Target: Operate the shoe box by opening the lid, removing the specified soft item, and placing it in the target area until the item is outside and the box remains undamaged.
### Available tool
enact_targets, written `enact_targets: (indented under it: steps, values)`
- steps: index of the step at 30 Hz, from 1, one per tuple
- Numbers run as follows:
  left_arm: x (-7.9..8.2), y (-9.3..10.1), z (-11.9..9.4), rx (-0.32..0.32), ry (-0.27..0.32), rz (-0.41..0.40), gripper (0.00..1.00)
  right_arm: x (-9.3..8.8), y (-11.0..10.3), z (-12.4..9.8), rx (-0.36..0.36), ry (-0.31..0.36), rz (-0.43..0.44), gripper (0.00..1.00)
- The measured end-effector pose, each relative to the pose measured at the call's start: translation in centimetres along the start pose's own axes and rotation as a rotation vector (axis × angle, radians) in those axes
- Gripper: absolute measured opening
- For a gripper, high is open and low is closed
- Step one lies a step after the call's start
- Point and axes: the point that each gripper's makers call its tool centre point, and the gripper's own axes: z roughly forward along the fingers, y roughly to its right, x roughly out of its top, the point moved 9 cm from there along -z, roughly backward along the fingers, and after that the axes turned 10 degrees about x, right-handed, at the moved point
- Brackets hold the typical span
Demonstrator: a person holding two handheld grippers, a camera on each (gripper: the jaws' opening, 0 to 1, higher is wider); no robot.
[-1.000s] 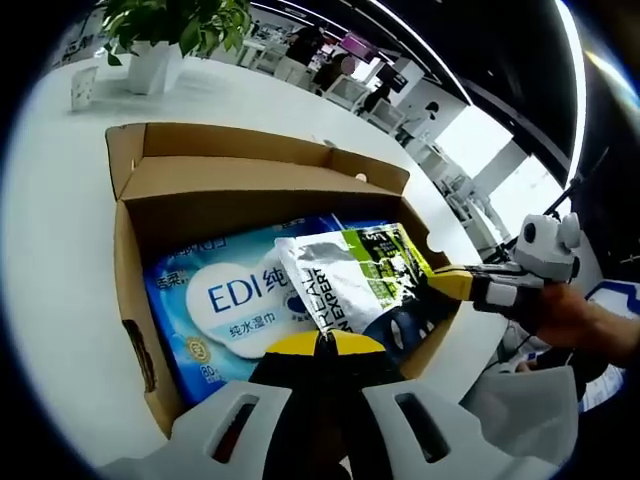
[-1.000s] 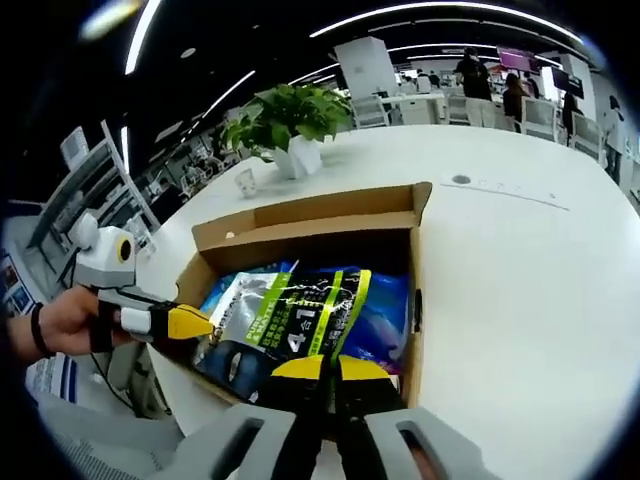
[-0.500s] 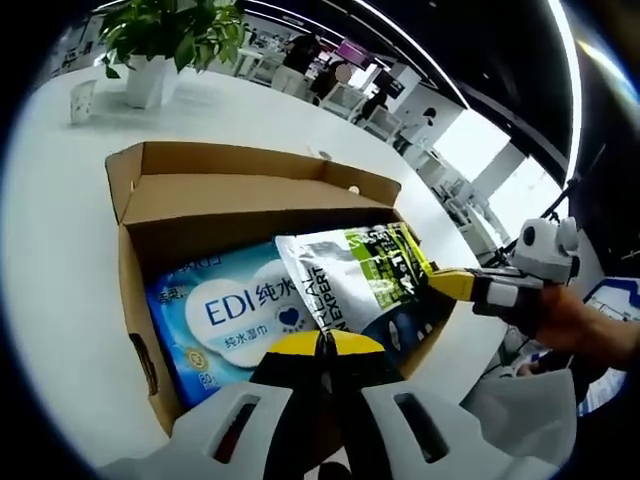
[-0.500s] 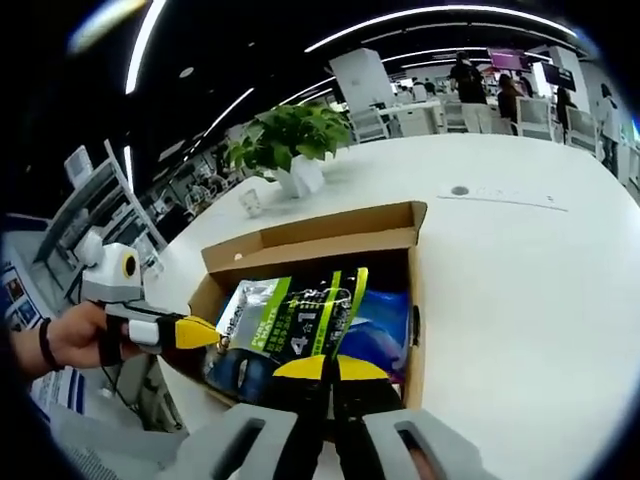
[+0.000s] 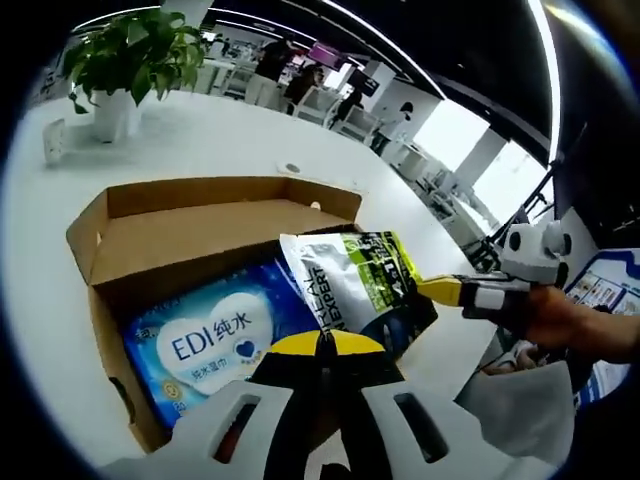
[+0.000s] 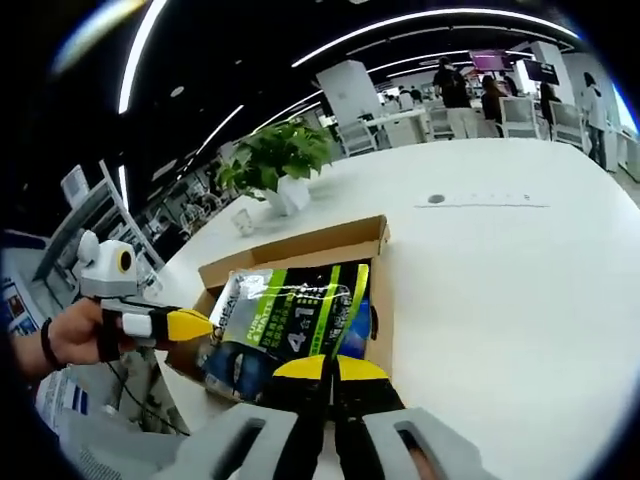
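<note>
The left tongs (image 5: 322, 343) are clenched on the near edge of a silver, green and black pouch (image 5: 362, 290), their yellow tips pressed together at the bottom of the left gripper view, and in the right gripper view they come in from the left (image 6: 205, 326) in a person's hand (image 6: 72, 338) and meet the pouch's left edge. The right tongs (image 6: 330, 367) are likewise clamped on the same pouch (image 6: 290, 325), tips together on its lower edge; in the left gripper view they reach in from the right (image 5: 428, 289), held by a hand (image 5: 580, 320), touching the pouch's far corner. The pouch is tilted up between the two tongs, above the open cardboard box (image 5: 180, 226), covering the right part of the box's opening. Inside the box lies a blue pack of wet wipes (image 5: 205, 340) with a white heart-shaped label, flat on the bottom, partly under the pouch. The box's lid flap is folded back on the far side. The box (image 6: 297, 253) stands on a white worktop (image 6: 490, 270). Farther back on the worktop stand a potted green plant (image 5: 112, 65) in a white pot and a small cup (image 5: 53, 141) beside it. People sit at desks in the background.
</note>
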Motion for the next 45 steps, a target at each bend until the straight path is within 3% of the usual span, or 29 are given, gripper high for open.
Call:
enact_targets:
  steps: [11,26,33,45]
  values:
    - [1.2,4.7,1.8,-0.063,-0.020,0.127,0.00,-0.9,2.0,-4.8,-0.066,0.070,0.054,0.00]
    - [0.8,10.9,4.7,-0.148,-0.073,0.253,0.00,-2.1,5.2,-11.0,-0.150,0.140,0.106,0.00]
    - [0.9,13.4,5.9,-0.175,-0.085,0.302,0.00,-2.4,6.4,-13.1,-0.177,0.161,0.120,0.00]
    - [2.0,16.0,8.3,-0.195,-0.091,0.349,0.00,-2.3,8.8,-15.4,-0.210,0.182,0.143,0.00]
